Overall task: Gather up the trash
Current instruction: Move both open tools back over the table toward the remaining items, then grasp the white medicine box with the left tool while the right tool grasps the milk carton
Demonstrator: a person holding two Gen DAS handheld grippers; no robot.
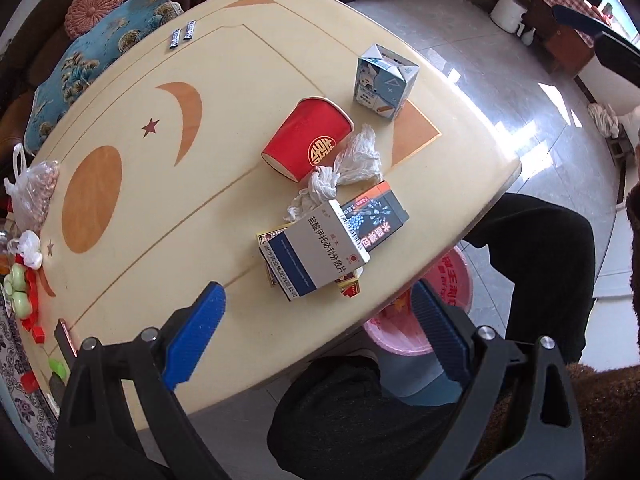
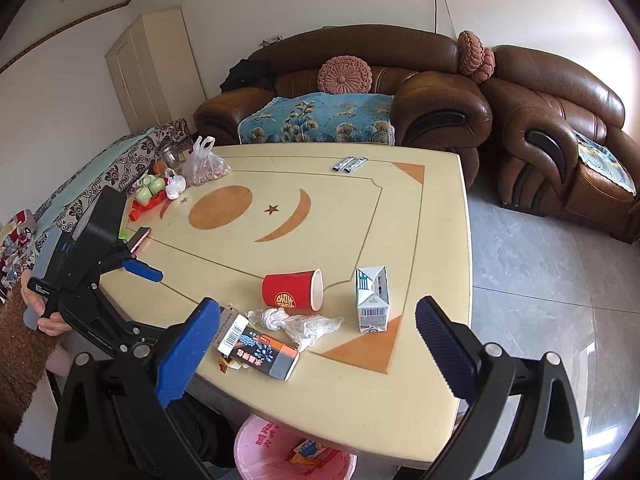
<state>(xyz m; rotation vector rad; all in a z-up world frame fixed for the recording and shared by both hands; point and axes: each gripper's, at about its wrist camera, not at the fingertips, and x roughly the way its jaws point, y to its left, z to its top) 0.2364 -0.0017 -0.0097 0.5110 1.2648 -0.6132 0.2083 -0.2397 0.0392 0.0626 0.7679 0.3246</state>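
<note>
Trash lies scattered at the near corner of a cream table inlaid with orange moon and star shapes. A red paper cup with a gold emblem lies on its side, just beside a crumpled white tissue. A small white-and-blue milk carton stands upright near that corner. A dark box with blue print lies on the table edge; in the left wrist view a white-and-grey medicine box rests tilted on top of it.

The left tongs hang released above the table edge, nothing between the blue fingers. The right tongs likewise stand wide apart and empty, framing the boxes and carton. A pink plastic bin holding wrappers sits on the floor below the table edge. Two small dark sachets lie at the far side, before a brown leather sofa.
</note>
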